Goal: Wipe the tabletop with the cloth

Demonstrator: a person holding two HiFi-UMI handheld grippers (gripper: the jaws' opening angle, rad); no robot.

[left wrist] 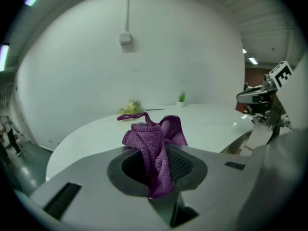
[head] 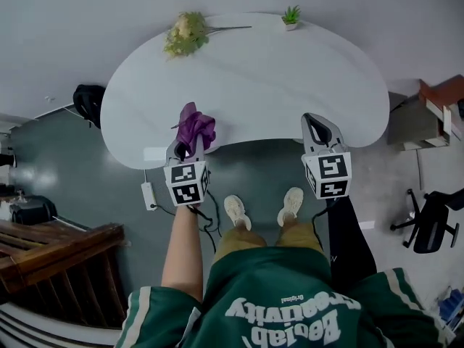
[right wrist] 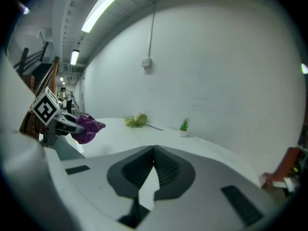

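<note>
A crumpled purple cloth sticks up from my left gripper, which is shut on it at the near edge of the white curved table. In the left gripper view the cloth is pinched between the jaws and bunches above them, over the table. My right gripper hovers at the table's near edge further right, apart from the cloth. Its jaws meet at the tips in the right gripper view, holding nothing. That view also catches the cloth at its left.
A bunch of pale flowers and a small potted plant lie on the table's far edge. A black office chair and boxes stand to the right; a wooden bench and power strip are on the floor to the left.
</note>
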